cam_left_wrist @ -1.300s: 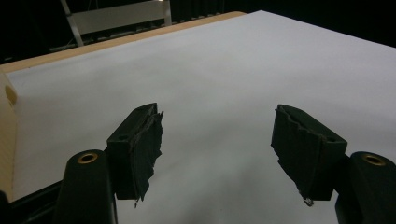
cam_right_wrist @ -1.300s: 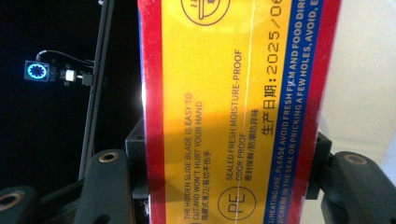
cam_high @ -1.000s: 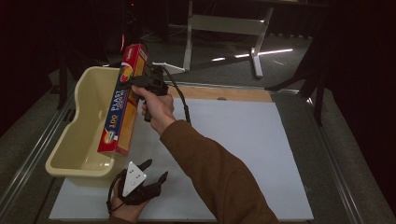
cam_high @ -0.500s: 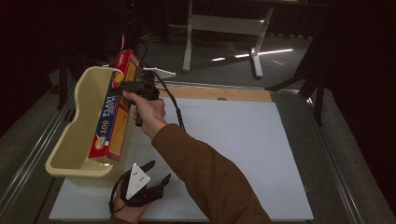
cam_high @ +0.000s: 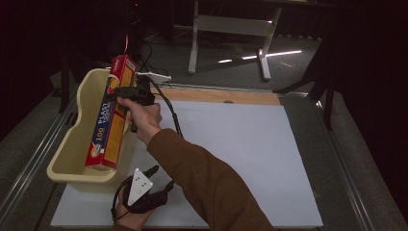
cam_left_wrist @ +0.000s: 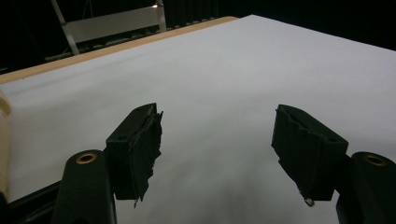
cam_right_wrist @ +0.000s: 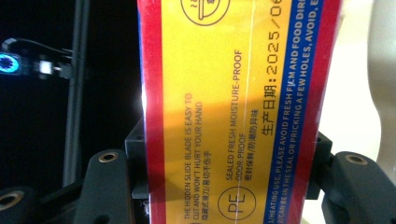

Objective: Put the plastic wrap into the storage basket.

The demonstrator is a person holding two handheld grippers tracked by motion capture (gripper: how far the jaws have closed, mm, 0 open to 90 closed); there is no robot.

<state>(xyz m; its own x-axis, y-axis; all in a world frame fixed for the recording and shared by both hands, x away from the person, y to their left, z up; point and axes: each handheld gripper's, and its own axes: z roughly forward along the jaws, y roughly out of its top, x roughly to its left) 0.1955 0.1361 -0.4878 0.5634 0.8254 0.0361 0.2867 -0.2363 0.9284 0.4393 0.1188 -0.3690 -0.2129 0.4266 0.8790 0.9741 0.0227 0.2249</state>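
Note:
A long red and yellow plastic wrap box [cam_high: 109, 120] leans lengthwise inside the cream plastic tub [cam_high: 72, 144], its far end sticking up over the rim. My right gripper [cam_high: 120, 94] is shut on the box near that upper end; in the right gripper view both jaws press on the sides of the box [cam_right_wrist: 238, 112]. My left gripper [cam_high: 156, 185] rests low at the near edge of the white sheet [cam_high: 240, 154], just in front of the tub. Its jaws stand wide apart, with only bare white sheet [cam_left_wrist: 210, 93] between them.
The tub stands at the left edge of the white sheet, beside a metal rail [cam_high: 29, 163]. A wooden strip [cam_high: 221, 95] borders the sheet's far side. A white stand [cam_high: 231, 29] is on the dark floor beyond. The person's brown sleeve [cam_high: 202, 178] crosses the sheet's near left.
The right gripper has carried the box leftward and a little down, from over the tub's right rim to inside the tub. The left gripper has stayed where it was.

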